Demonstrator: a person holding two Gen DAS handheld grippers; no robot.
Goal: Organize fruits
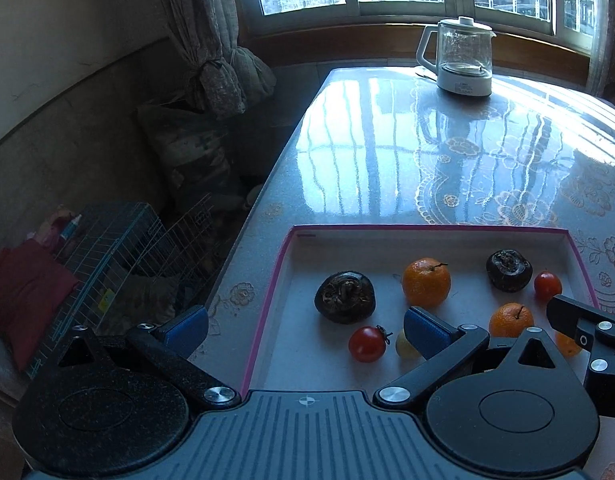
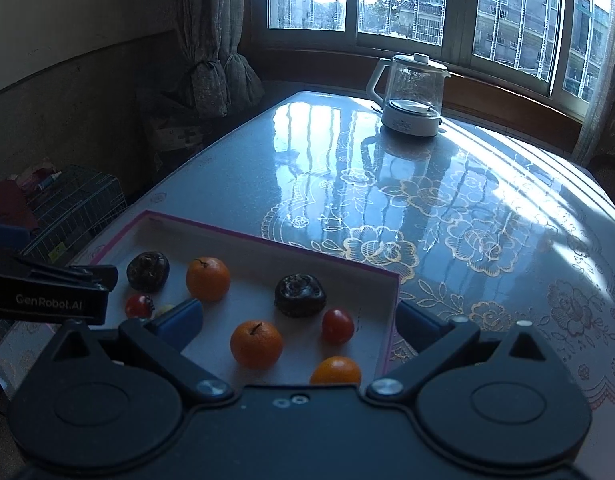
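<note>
Two grippers are being held wide apart-jawed over the near end of the tray [image 1: 285, 248], nothing gripped: left gripper [image 1: 305, 330], right gripper [image 2: 299, 320]. Mandarins [image 2: 256, 344], cherry tomatoes [image 1: 367, 344] and dark shrivelled fruits [image 1: 344, 297] are being kept loose on the tray floor, mostly apart. The tray is being supported by the glossy table [image 2: 447, 200]; a kettle [image 1: 461, 58] is standing far back.

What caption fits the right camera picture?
Open right gripper hovers over a pink-rimmed tray of oranges, tomatoes and dark fruits.
</note>
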